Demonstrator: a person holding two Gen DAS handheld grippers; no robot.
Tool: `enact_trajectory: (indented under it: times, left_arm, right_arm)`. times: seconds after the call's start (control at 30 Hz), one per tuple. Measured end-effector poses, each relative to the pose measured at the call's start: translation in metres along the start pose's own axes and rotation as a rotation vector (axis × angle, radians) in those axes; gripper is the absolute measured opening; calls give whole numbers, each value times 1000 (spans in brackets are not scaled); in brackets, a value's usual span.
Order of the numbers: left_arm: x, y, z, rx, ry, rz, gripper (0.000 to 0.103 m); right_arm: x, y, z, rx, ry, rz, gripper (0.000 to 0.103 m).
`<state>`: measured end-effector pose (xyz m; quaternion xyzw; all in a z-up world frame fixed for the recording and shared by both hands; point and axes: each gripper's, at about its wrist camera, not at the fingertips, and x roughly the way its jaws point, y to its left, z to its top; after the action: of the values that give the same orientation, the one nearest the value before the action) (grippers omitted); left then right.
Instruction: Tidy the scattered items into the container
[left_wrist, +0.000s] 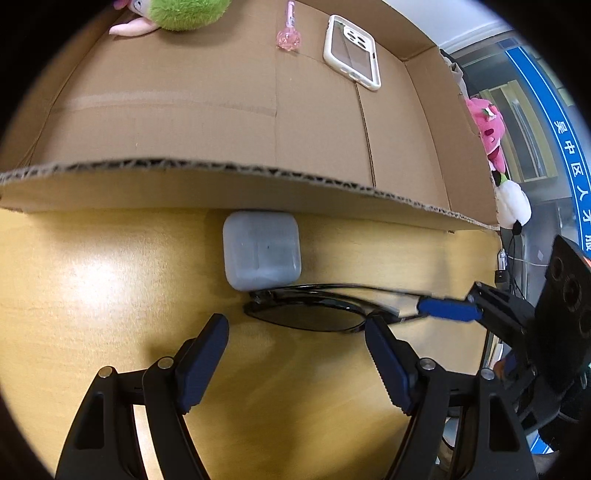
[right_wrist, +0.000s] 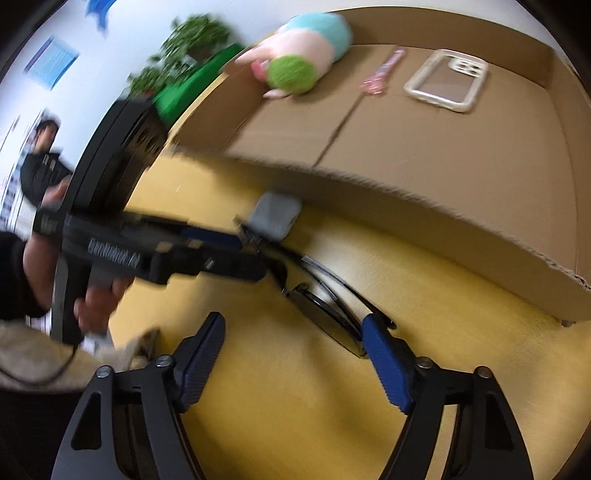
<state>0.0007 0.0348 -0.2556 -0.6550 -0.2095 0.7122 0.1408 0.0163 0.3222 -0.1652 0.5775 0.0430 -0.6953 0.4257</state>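
Left tongs (left_wrist: 297, 328) apart | right tongs (right_wrist: 291, 330) apart | sunglasses (left_wrist: 314, 314) near box wall (left_wrist: 221, 192)

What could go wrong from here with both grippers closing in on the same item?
The open left gripper and open right gripper both point at the folded black sunglasses, so their fingers might collide or each tug an end, stressing the thin frame.

The pale grey rounded earbud case lies right beside the sunglasses, against the brown cardboard box; a sweep could knock it aside.

The right wrist view is blurred, suggesting fast motion and poorer aim.
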Motion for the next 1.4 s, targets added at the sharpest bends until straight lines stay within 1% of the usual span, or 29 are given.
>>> enact_trajectory:
  times: [0.03, 0.1, 0.13, 0.17, 0.27, 0.37, 0.4, 0.47, 0.53, 0.57, 0.63, 0.67, 0.7, 0.73, 0.77, 0.87, 0.9, 1.03, 1.17, 1.23, 1.3, 1.4]
  left_arm:
    - [-1, 0, -1, -6, 0, -6, 76]
    - [-2, 1, -2, -17, 0, -10, 76]
    - [-3, 2, -3, -19, -1, -9, 76]
    - [-3, 2, -3, -21, -1, -8, 76]
    - [-4, 4, -5, -28, -1, -4, 76]
    - [-2, 3, -5, -35, 3, 0, 76]
    - [-2, 3, -5, -37, 6, 2, 76]
    - [-2, 2, -6, -34, 9, 3, 75]
    - [-4, 0, -7, -25, 7, 3, 76]
    - [-4, 1, -8, -22, 7, 3, 76]
    - [-5, 2, -9, -22, 7, 3, 76]
    - [-4, 4, -9, -25, 8, 2, 76]
    - [-3, 5, -10, -32, 9, -1, 76]
    - [-2, 7, -10, -40, 11, -3, 76]
    - [-1, 8, -11, -45, 12, -5, 75]
    - [0, 9, -10, -54, 7, -15, 76]
    - [0, 9, -10, -54, 7, -17, 76]
    - [0, 8, -11, -55, 8, -34, 76]
    - [-1, 11, -11, -86, 4, -69, 76]
    - [-3, 14, -11, -113, 0, -107, 76]
    - [-3, 13, -11, -144, -9, -168, 76]
    - [-5, 8, -8, -174, -28, -295, 76]
  right_arm:
    - [-1, 3, -1, -23, 9, 9, 71]
    - [-6, 13, 1, -72, 25, 33, 65]
    - [-9, 16, 2, -91, 27, 37, 64]
    - [-12, 19, 4, -113, 28, 25, 64]
    - [-21, 28, 8, -205, 24, -58, 65]
    - [-18, 32, 16, -295, 36, -134, 68]
    - [-14, 31, 18, -313, 45, -141, 70]
    - [3, 27, 19, -348, 89, -144, 70]
    - [21, 25, 12, -393, 159, -156, 68]
    - [29, 24, 9, -411, 191, -164, 64]
    - [43, 22, 5, -436, 244, -198, 40]
    - [47, 20, 3, -439, 263, -211, 34]
    - [50, 18, 0, -440, 275, -217, 32]
    - [50, 17, -2, -438, 268, -219, 31]
    - [50, 15, -2, -425, 264, -218, 31]
    - [48, 10, -1, -367, 265, -196, 25]
    - [47, 6, 0, -330, 265, -177, 21]
    - [43, -7, -1, -205, 256, -105, 20]
    - [30, -21, -5, -81, 223, -23, 20]
    - [20, -29, -6, -16, 195, 32, 20]
    - [8, -39, -7, 57, 153, 105, 20]
    - [-10, -50, -8, 140, 90, 194, 20]
